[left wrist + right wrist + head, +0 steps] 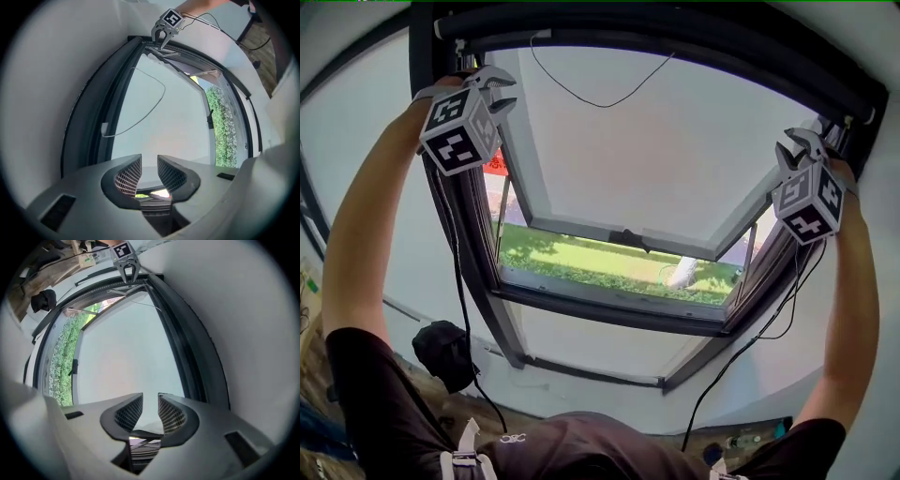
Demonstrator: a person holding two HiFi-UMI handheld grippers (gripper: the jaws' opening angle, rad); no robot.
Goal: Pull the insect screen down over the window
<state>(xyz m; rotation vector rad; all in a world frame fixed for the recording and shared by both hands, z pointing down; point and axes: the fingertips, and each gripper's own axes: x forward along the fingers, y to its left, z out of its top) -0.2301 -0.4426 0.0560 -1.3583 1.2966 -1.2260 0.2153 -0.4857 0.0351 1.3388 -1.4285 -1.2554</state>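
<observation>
In the head view, both your arms are raised to the top of the window [609,311]. Your left gripper [499,90] sits in the upper left of the frame, at the window's top left corner. Your right gripper [793,153] is at the right edge, against the top right corner. The insect screen [675,39] shows as a dark bar running across the top of the frame, just beside both sets of jaw tips. A thin cord [591,101] loops down from it over the pale sash [656,159]. The sash is tilted open, and a strip of lawn [581,253] shows under its lower edge, near the middle of the picture. In the left gripper view, your left gripper [149,161] fills the bottom centre. Its ribbed jaws stand a little apart, with only the pale sash showing in the gap and nothing pressed between the pads. The dark bar curves up the left side, and your right gripper appears small at the top centre, at the far corner. In the right gripper view, your right gripper [150,401] is at the bottom centre, its jaws also parted by a narrow gap and holding nothing. The bar runs up the right side, and your left gripper is small at the top centre.
</observation>
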